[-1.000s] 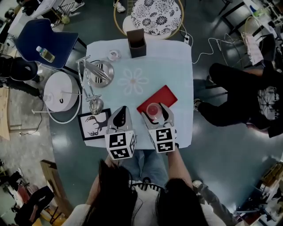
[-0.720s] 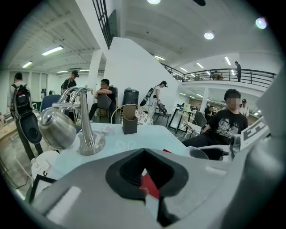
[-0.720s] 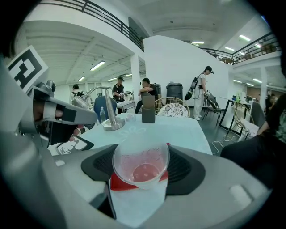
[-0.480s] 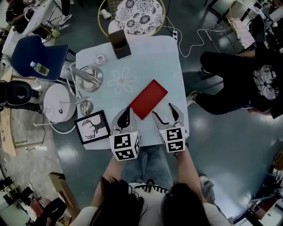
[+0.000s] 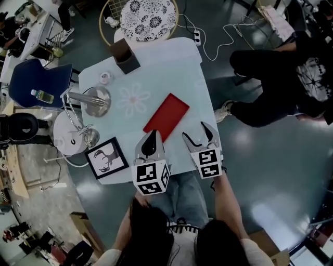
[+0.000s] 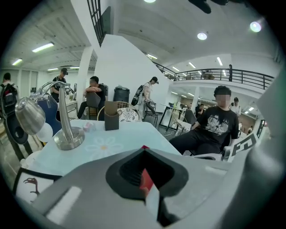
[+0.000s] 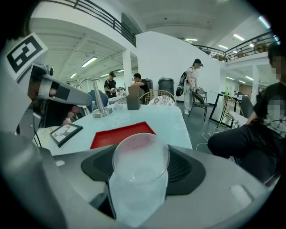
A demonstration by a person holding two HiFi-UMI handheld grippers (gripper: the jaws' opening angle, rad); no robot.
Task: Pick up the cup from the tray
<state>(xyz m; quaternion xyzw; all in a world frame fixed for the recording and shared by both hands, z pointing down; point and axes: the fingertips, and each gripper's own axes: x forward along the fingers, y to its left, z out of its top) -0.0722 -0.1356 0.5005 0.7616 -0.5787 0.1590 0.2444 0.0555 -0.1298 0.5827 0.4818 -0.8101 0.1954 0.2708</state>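
Observation:
In the right gripper view a clear plastic cup [image 7: 140,172] sits upright between the jaws of my right gripper [image 7: 141,156], which is shut on it. The red tray [image 7: 120,134] lies flat on the table beyond the cup, with nothing on it. Seen from the head view, the right gripper [image 5: 200,133] hovers over the table's near right edge, just right of the tray [image 5: 166,116]; the cup barely shows there. My left gripper [image 5: 152,136] is shut on nothing, its tip at the tray's near end.
On the pale blue table [image 5: 156,67] stand a metal lamp [image 5: 95,100], a framed deer picture [image 5: 106,158] and a brown box [image 5: 125,52]. A person in black [image 5: 281,62] sits to the right. A patterned round chair [image 5: 147,13] stands beyond the table.
The right gripper closed on the cup at the tray and drew it back toward me, off the tray. The left gripper stayed shut beside it.

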